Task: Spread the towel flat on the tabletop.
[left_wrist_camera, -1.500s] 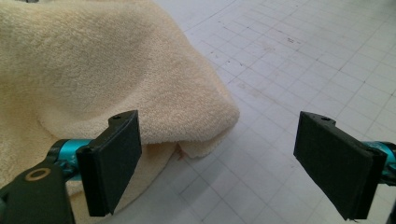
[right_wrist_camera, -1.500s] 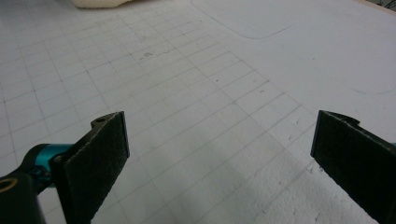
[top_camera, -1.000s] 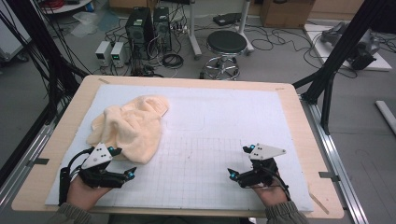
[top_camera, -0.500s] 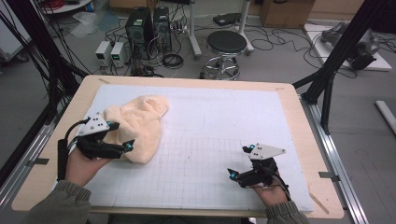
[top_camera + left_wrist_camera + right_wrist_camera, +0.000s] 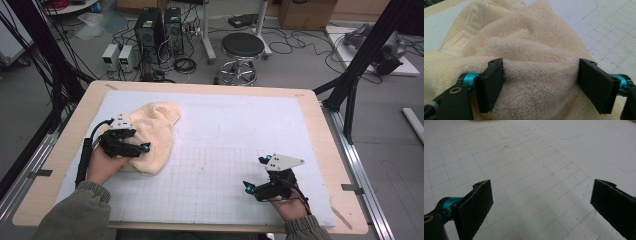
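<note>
Now the left gripper [image 5: 142, 148] has moved forward onto the one cream towel [image 5: 155, 135], jaws wide apart astride a raised fold, not yet pinching it. The right gripper [image 5: 256, 186] stays put, spread wide and empty, over the gridded mat [image 5: 225, 165].

My jaws are black, with teal fittings behind each pad. The towel [image 5: 536, 82] is pale cream terry, with a woven key-pattern border along one hem. The mat [image 5: 240, 120] is white, ruled with a thin grey grid over its near half, and the tabletop [image 5: 320, 125] edge is light wood.
</note>
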The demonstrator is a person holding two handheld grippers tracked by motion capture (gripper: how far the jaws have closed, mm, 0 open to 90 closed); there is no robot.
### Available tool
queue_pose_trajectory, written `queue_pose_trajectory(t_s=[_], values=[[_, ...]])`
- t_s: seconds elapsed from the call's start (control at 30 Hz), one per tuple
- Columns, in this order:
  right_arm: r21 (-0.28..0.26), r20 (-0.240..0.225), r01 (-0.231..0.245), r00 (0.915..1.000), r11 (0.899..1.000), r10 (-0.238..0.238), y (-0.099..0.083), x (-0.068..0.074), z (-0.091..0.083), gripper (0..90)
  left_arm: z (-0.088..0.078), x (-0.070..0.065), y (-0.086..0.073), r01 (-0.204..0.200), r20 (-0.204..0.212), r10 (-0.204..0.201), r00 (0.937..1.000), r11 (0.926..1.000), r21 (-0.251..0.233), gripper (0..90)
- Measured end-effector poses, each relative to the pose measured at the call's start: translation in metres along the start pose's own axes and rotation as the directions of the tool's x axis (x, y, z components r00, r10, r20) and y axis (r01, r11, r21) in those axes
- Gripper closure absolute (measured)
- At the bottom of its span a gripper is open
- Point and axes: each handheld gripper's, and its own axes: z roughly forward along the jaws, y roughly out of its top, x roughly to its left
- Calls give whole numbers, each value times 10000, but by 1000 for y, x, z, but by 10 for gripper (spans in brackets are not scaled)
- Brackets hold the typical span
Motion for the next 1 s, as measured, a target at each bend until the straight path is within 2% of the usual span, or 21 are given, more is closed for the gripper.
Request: queue_pose_trajectory(t_s=[0.13,0.23,0.33,0.53,0.67,0.83,1.0], values=[[13,-34,-30,10000,10000,30,0,1,0,35,6,4,-4,-26,-121,31,9999,9992,391,266],[0,-38,44,10000,10000,-44,0,1,0,35,13,8,-7,213,-112,-206,9997,9972,720,296],[9,-42,35,10000,10000,-35,0,1,0,35,18,9,-9,340,-120,-332,9994,9961,812,313],[18,-51,53,10000,10000,-53,0,2,0,35,20,12,-11,481,32,-486,9988,9954,833,384],[46,-71,101,9999,9999,-101,0,2,0,35,20,13,-12,538,109,-549,9984,9952,818,476],[71,-143,126,9998,9999,-125,0,2,1,35,19,12,-12,407,117,-418,9991,9958,822,566],[134,-116,149,9998,9998,-148,0,3,2,35,16,6,-9,182,-44,-179,9998,9966,808,625]])
